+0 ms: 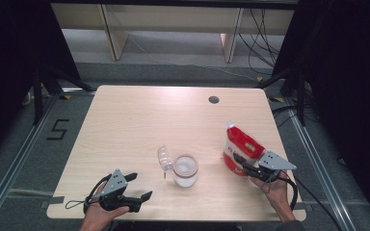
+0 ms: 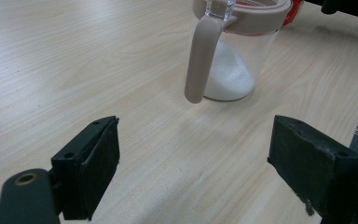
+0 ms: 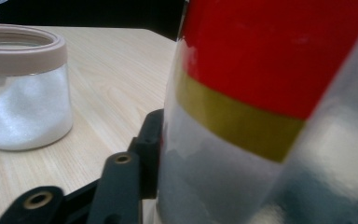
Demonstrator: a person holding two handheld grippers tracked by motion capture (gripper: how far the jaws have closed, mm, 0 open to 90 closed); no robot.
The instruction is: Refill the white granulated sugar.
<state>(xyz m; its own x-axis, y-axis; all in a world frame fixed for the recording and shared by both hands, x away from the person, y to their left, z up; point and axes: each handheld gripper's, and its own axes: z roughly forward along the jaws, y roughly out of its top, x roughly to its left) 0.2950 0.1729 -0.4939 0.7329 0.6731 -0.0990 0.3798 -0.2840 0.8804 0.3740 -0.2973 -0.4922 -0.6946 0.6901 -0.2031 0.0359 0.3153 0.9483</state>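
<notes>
1. Left tool [image 1: 137, 187], lower left of the high view: jaws wide apart, holding nothing, resting low over the tabletop [image 1: 135, 120].
2. Right tool [image 1: 243, 163], lower right of the high view: jaws pressed against the lower body of the bag [image 1: 241, 149]; in the right gripper view one black jaw lies against the bag's [image 3: 279, 93] side, so it appears clamped on it.
3. Bag: red, yellow and white, upright near the right edge of the tabletop. Judged soft and yielding, apt to slump or spill if squeezed high; a hold low on the body seems soundest.
4. Jar [image 1: 185, 169]: clear, lid [image 1: 164, 158] hinged open, white grains inside [image 2: 228, 74]; stands at centre frame between the tools. Judged rigid, smooth, likely slippery and breakable.
5. Open room: the whole upper half of the tabletop is bare; the bag sits close to the right edge, leaving little margin there.
</notes>
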